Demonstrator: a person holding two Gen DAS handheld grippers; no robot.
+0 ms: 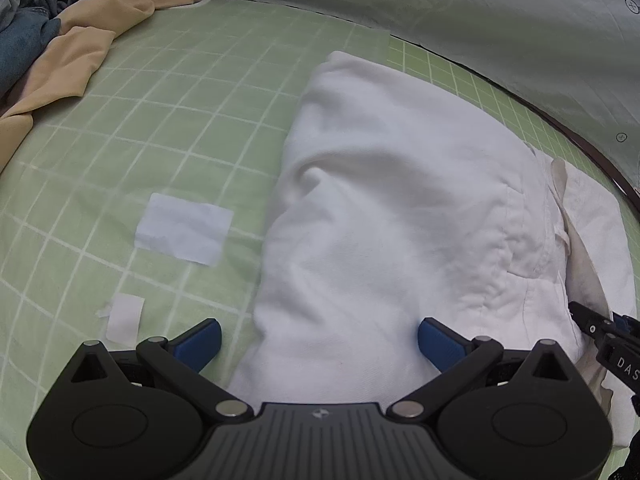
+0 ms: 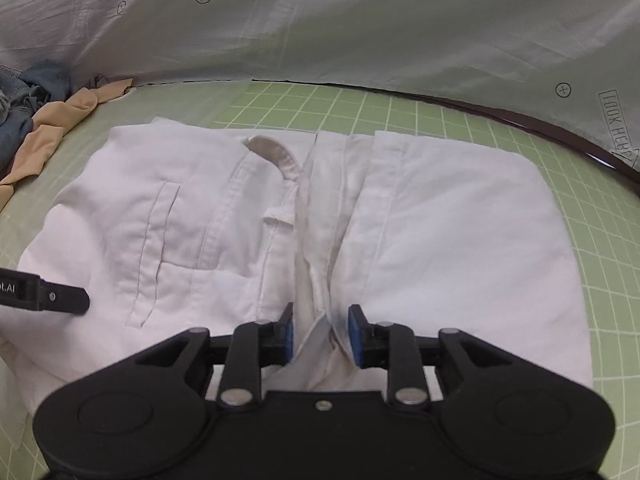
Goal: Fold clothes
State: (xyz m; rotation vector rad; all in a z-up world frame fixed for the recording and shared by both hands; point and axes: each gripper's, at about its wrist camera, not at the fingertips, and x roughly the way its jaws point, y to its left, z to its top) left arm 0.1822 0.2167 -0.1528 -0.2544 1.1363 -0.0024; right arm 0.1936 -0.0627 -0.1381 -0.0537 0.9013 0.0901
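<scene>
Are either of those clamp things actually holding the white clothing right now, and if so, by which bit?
Neither. The left gripper stands wide open over the white garment. The right gripper straddles its centre fold, pads apart, not pinching.

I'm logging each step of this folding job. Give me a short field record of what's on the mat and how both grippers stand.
surface: green grid mat
main item: white shirt, folded, lying flat
other clothes: tan cloth and denim heaped at the far corner
paper scraps: two, on the mat beside the shirt
left gripper: open wide over the shirt's edge
right gripper: partly open, shirt's middle fold between the pads, not pinched
</scene>
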